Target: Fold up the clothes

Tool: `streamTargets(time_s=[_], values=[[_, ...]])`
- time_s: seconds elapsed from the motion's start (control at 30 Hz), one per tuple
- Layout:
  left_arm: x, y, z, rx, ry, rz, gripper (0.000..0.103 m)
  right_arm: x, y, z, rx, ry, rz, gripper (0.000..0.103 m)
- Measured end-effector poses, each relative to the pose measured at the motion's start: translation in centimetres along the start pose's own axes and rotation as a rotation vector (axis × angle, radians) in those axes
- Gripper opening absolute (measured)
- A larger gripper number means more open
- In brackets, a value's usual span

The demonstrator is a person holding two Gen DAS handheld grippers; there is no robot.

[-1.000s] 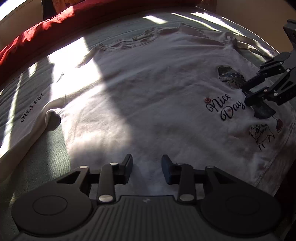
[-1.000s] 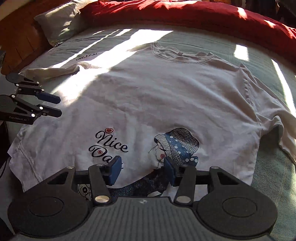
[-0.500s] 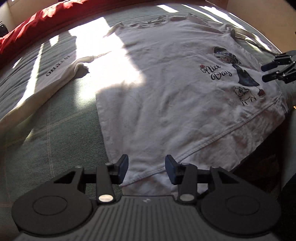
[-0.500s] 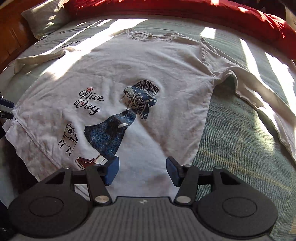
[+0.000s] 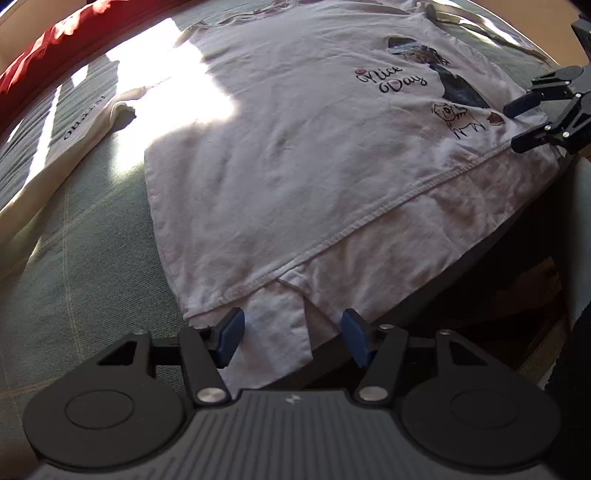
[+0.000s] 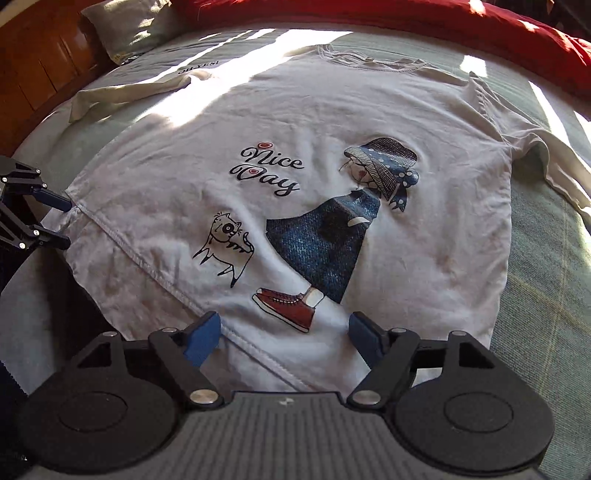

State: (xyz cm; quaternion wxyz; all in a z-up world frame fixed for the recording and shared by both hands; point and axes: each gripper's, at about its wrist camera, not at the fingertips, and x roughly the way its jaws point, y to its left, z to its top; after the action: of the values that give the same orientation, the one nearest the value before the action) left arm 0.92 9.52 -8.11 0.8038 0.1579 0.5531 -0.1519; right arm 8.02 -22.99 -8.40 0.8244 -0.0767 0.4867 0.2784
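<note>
Left gripper [image 5: 291,334] fingers wide, nothing held, straddling the near-left hem corner of the white long-sleeved cotton shirt with a "Nice Day" girl-and-cat print [image 5: 295,155]. Right gripper [image 6: 284,334] fingers also wide, at the hem below the printed red shoe. A second ago both hung over the shirt's middle; both have since pulled back and dropped to the hem. Likely lining up a hem grasp for a fold. Shirt lies flat, print up, sleeves spread, hem hanging over the near edge of the green checked bed [image 6: 546,280]. Beyond: red blanket [image 6: 480,26].
</note>
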Motion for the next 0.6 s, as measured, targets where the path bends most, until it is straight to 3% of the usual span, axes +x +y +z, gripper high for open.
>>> streamTargets(time_s=[0.13, 0.23, 0.3, 0.37, 0.47, 0.57, 0.6], values=[[-1.7, 0.8, 4.2, -0.014, -0.115, 0.031, 0.06, -0.3, 0.1, -0.5, 0.013, -0.003, -0.008, 0.081], [-1.6, 0.7, 9.8, 0.009, -0.237, 0.056, 0.062, -0.3, 0.0, 3.0, 0.002, -0.08, -0.033, 0.081], [-0.4, -0.2, 13.3, 0.004, -0.296, 0.065, 0.07, 0.8, 0.0, 6.2, -0.021, -0.126, -0.066, 0.082], [1.1, -1.0, 16.2, -0.016, -0.338, 0.061, 0.07, 3.1, -0.8, 8.5, 0.01, -0.128, -0.069, 0.082], [5.3, -1.9, 18.7, -0.119, -0.296, 0.023, 0.07, 6.3, -3.3, 10.3, 0.095, -0.106, -0.073, 0.082], [8.6, -3.2, 17.6, -0.138, -0.218, -0.012, 0.071, 7.5, -6.5, 9.7, 0.161, -0.104, -0.07, 0.082], [9.1, -3.5, 16.8, -0.138, -0.226, 0.001, 0.074, 7.2, -7.6, 9.1, 0.161, -0.119, -0.078, 0.082]])
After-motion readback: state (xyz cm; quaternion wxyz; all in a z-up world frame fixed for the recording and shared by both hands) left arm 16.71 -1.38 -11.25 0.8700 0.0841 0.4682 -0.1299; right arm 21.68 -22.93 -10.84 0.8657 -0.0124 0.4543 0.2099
